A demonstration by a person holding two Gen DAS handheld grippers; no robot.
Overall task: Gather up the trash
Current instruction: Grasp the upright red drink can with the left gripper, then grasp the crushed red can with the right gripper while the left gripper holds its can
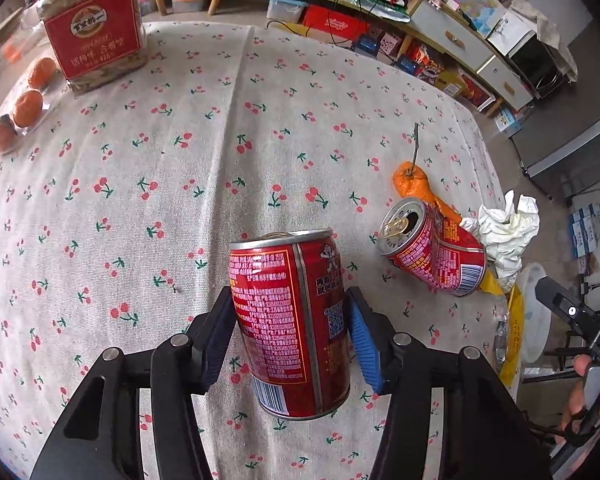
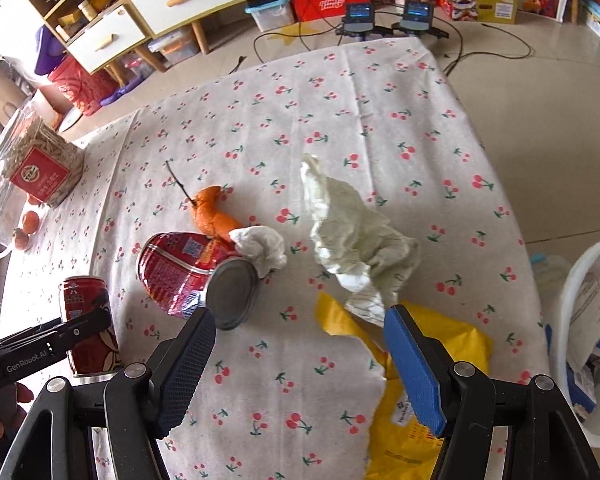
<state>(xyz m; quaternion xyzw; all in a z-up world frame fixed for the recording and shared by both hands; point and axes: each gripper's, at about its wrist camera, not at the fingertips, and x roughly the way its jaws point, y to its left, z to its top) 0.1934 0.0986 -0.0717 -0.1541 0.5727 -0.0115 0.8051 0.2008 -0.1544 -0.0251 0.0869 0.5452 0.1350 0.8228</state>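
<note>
Two red drink cans sit on the cherry-print worktop (image 1: pixel 140 200): the upright can (image 1: pixel 288 324) stands clenched in the left claw (image 1: pixel 290 332). The dented can (image 2: pixel 180 272) lies just beyond the released right claw (image 2: pixel 300 360), beside crumpled paper (image 2: pixel 356 240).

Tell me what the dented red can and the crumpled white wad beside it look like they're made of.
Dented can: thin metal, probably aluminium or tinplate, with a bare grey base, creased wall and glossy red print. White wad: likely soft matte paper, a napkin or tissue, going by its sharp irregular crumples.
</note>
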